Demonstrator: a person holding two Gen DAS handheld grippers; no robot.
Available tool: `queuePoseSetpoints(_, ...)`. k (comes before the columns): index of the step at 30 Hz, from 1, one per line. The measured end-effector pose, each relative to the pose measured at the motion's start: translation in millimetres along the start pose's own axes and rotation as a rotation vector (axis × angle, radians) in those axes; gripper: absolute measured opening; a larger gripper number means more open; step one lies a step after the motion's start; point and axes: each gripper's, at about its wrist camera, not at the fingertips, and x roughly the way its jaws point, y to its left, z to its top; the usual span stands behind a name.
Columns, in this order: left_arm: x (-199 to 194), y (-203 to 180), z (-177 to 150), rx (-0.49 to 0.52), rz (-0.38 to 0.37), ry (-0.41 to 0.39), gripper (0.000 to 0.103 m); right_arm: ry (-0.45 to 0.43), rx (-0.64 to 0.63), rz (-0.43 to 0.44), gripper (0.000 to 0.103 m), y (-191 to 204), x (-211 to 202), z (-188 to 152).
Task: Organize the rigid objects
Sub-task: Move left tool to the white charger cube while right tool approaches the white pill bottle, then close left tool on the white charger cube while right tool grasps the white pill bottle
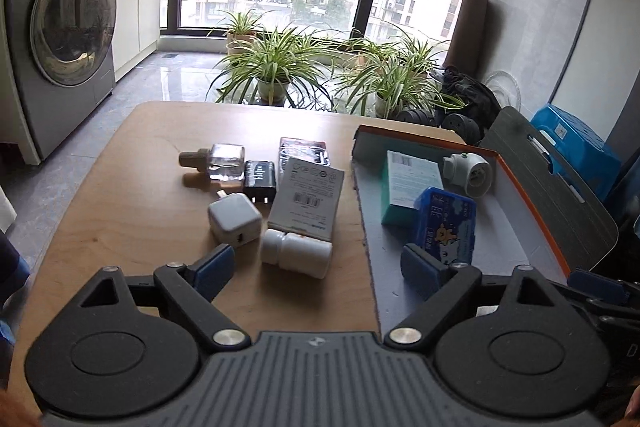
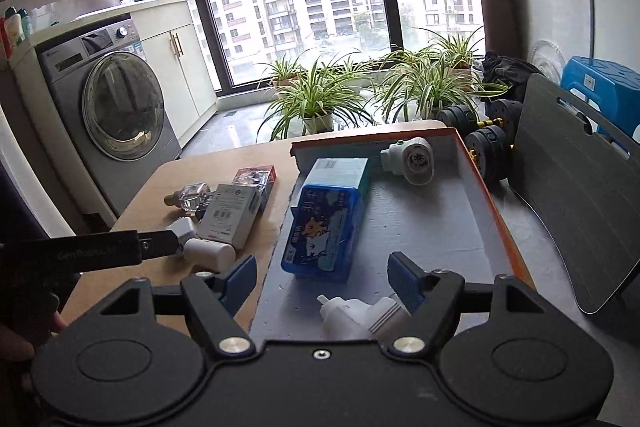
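Left tongs (image 1: 320, 269) gaped empty beside the orange-rimmed box (image 1: 524, 195), right tongs (image 2: 322, 277) wide over it, white plug (image 2: 356, 313) loose between.

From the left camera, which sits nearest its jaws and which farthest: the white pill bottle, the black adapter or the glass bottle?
1. White pill bottle, lying just ahead of the jaws.
2. Black adapter, mid-table behind the white charger.
3. Glass bottle, farthest, toward the table's far-left side.

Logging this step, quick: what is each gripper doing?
Left gripper: open, holding nothing.
Right gripper: open, holding nothing.
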Motion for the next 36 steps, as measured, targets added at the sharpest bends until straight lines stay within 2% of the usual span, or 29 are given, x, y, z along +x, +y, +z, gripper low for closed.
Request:
queuePoseSetpoints(7, -13, 40, -10, -0.063, 0.074, 0.003, 0.092, 0.024, -0.063, 0.04, 0.086, 28, 8, -3)
queuePoseSetpoints(14, -4, 60, -11, -0.104, 0.101, 0.011, 0.093, 0.047, -0.105, 0.063, 0.086, 43, 13, -7)
queuePoseSetpoints(25, 50, 63, 14, -0.181, 0.115, 0.031, 0.093, 0.077, -0.127, 0.081, 0.086, 50, 28, -11)
queuePoseSetpoints(30, 78, 59, 24, -0.187, 0.158, 0.044, 0.093, 0.089, -0.123, 0.089, 0.086, 48, 38, -11)
queuePoseSetpoints(32, 87, 62, 24, -0.197, 0.172, 0.062, 0.092, 0.092, -0.121, 0.093, 0.086, 48, 42, -11)
queuePoseSetpoints(34, 91, 65, 23, -0.192, 0.172, 0.074, 0.085, 0.096, -0.125, 0.095, 0.086, 49, 46, -11)
queuePoseSetpoints(36, 91, 70, 19, -0.177, 0.158, 0.079, 0.085, 0.1, -0.129, 0.096, 0.086, 49, 50, -11)
